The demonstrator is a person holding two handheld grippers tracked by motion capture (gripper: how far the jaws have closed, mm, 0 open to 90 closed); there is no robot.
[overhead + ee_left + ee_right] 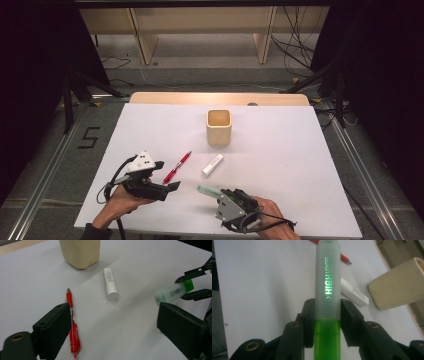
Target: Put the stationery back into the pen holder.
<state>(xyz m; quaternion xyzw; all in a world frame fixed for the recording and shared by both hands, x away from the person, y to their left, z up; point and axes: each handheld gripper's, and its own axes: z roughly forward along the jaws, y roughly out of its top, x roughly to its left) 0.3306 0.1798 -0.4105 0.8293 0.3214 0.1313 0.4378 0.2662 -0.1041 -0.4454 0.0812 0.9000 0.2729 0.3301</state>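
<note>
Highlighter (pixel 327 290) sits clamped in your right gripper (pixel 216 195), jaws pinching its body near green end, frosted cap pointing out toward cup (pixel 219 127) — likely set for drop into it. Your left gripper (pixel 167 176) hovers over counter (pixel 300 165), jaws wide apart, empty, red pen (pixel 72 325) lying just beneath, probably next pick. White tube (pixel 110 283) lies flat between pen and highlighter. Cup: beige, squarish, rounded corners, matte. Highlighter: translucent plastic, smooth. Pen: slim, glossy.
</note>
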